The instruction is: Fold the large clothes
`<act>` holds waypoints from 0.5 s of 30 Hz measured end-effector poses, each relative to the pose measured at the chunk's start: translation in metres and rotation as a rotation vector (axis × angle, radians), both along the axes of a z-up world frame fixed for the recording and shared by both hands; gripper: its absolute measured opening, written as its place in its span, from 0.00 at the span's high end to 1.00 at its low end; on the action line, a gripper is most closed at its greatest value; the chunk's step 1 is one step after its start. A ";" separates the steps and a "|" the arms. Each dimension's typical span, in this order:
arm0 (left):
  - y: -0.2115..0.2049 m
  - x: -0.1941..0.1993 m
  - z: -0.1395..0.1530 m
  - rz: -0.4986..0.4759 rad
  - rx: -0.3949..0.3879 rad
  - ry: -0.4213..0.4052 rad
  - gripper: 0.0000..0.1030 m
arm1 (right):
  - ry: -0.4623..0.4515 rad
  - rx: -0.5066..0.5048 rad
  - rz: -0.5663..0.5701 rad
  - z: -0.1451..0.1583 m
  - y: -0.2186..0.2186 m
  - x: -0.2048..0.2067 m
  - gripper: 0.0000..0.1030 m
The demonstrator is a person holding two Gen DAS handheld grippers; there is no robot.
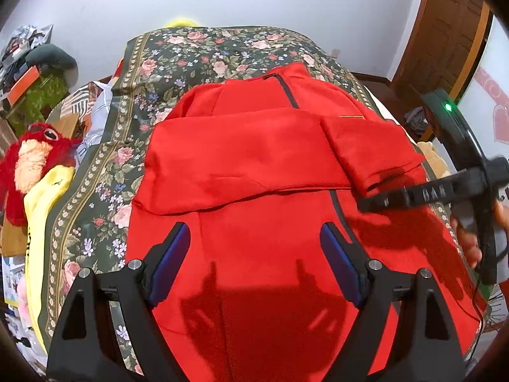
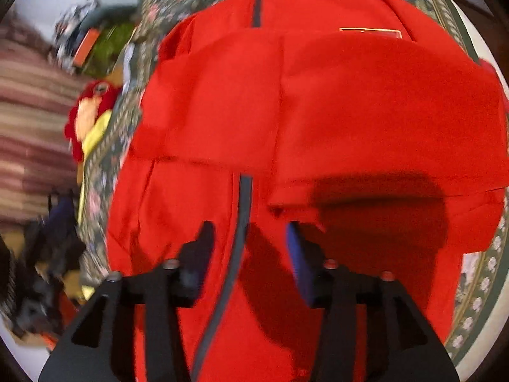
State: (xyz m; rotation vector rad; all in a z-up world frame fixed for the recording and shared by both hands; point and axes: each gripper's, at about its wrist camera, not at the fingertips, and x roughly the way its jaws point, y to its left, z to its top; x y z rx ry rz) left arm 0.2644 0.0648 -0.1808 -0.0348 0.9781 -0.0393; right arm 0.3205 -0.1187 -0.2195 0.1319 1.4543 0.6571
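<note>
A large red jacket (image 1: 254, 165) with a dark zipper lies on a floral bedspread (image 1: 133, 95), front up, both sleeves folded across its chest. My left gripper (image 1: 254, 238) is open and empty above the jacket's lower part. My right gripper (image 2: 249, 235) is open and empty, hovering over the zipper (image 2: 241, 210) just below the folded right sleeve (image 2: 381, 121). In the left wrist view the right gripper (image 1: 375, 202) comes in from the right edge, next to the right sleeve cuff. The jacket also fills the right wrist view (image 2: 206, 102), which is blurred.
A red plush toy (image 1: 35, 159) and a yellow cloth (image 1: 41, 210) lie at the bed's left edge. Clutter is piled at the far left (image 1: 28, 63). A wooden door (image 1: 445, 38) stands at the back right. The bedspread shows at the right (image 2: 477, 286).
</note>
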 end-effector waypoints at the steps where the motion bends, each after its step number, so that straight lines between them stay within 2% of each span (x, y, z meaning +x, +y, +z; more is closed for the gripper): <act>1: -0.005 0.002 0.001 -0.006 0.003 0.000 0.19 | -0.008 -0.003 0.014 0.003 0.000 -0.001 0.51; 3: -0.013 0.007 0.004 -0.020 0.009 -0.001 0.19 | -0.031 0.004 0.038 0.010 -0.009 -0.006 0.51; 7: -0.039 0.020 0.011 -0.062 0.030 -0.010 0.19 | -0.096 0.019 -0.021 0.029 -0.052 -0.008 0.49; 10: -0.068 0.034 0.016 -0.114 0.054 -0.018 0.19 | -0.185 0.001 -0.100 0.044 -0.087 -0.009 0.42; 15: -0.125 0.061 0.015 -0.223 0.048 0.003 0.19 | -0.330 -0.044 -0.260 0.068 -0.158 -0.014 0.41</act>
